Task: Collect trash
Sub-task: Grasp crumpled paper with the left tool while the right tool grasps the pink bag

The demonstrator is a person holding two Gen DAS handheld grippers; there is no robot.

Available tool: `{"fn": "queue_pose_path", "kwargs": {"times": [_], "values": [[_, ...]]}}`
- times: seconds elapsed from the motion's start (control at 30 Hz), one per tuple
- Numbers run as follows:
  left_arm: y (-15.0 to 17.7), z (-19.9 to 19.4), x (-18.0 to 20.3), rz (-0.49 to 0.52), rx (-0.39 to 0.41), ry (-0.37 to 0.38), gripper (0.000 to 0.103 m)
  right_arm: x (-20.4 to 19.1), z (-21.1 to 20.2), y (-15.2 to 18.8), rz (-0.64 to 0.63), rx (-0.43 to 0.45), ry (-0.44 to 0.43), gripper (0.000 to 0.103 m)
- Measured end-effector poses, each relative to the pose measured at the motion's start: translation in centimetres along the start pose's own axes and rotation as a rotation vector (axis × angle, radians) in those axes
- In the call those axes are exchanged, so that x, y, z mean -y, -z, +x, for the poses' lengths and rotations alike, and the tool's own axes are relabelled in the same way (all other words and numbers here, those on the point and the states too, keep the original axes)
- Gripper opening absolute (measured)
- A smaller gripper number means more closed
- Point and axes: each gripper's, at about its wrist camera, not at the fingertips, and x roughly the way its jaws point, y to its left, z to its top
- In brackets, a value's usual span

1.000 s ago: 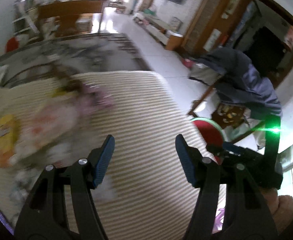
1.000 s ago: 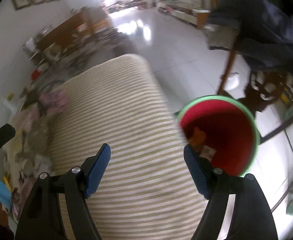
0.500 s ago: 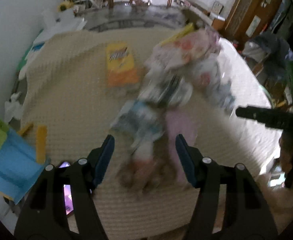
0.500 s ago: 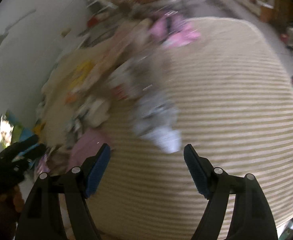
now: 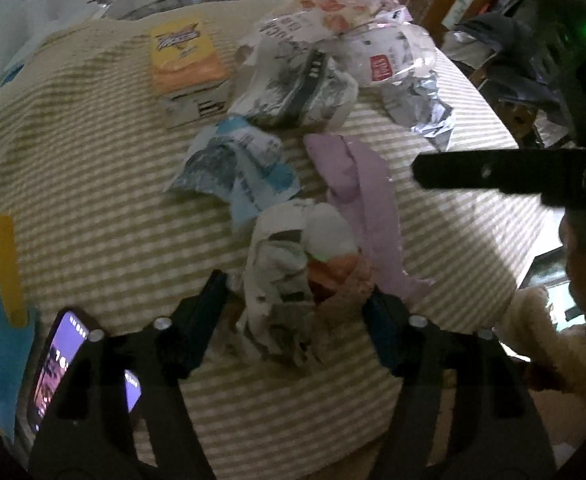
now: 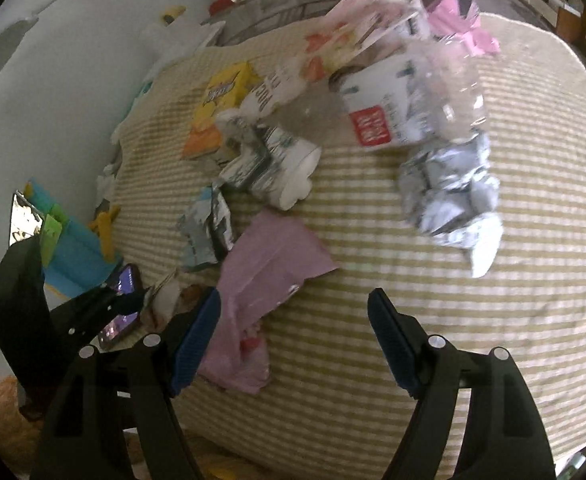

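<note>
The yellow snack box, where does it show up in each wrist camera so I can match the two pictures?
Left wrist: yellow snack box upper left of centre, lying on the striped cover behind the crumpled wrappers.
Right wrist: yellow snack box upper left, at the far-left edge of the trash pile.
Shared landmark: the phone with a lit screen, lower left in both.

My striped tabletop (image 5: 93, 184), yellow box (image 5: 185, 56) upper left, crumpled wrappers (image 5: 293, 84) centre, purple wrapper (image 5: 365, 200), phone (image 5: 57, 360) lower left

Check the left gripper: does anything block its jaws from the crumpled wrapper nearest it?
Nothing visible does. The left gripper is open with the crumpled wrapper already lying between its jaws on the striped cloth; the phone sits off to the side.
</note>
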Motion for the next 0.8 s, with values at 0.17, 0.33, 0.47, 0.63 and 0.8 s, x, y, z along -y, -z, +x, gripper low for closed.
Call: {"fn": "queue_pose_path", "kwargs": {"times": [0.17, 0.33, 0.47, 0.63, 0.8], "values": [[-0.5, -1.1, -0.1, 0.008, 0.043, -0.003, 0.041, 0.3, -0.3, 0.3, 0.03, 0.007, -0.002, 0.074], [-1.9, -4.3, -2.5, -0.114, 0.152, 0.003, 0.04, 0.9, -0.2, 0.2, 0.069, -0.012, -0.014, 0.074], [-4.3, -7.3, -3.9, -0.206, 0.279, 0.014, 0.04, 0.4, 0.9, -0.5, 0.108, -0.047, -0.03, 0.08], [-7.8, -9.9, -3.2, -0.229, 0.404, 0.045, 0.04, -1.7, 2.2, -1.1, 0.071, -0.07, -0.012, 0.082], [-10.5, -10.9, -1.1, -0.232, 0.466, 0.096, 0.041, -3.7, 4.0, -0.9, -0.002, -0.103, 0.036, 0.082]]}}
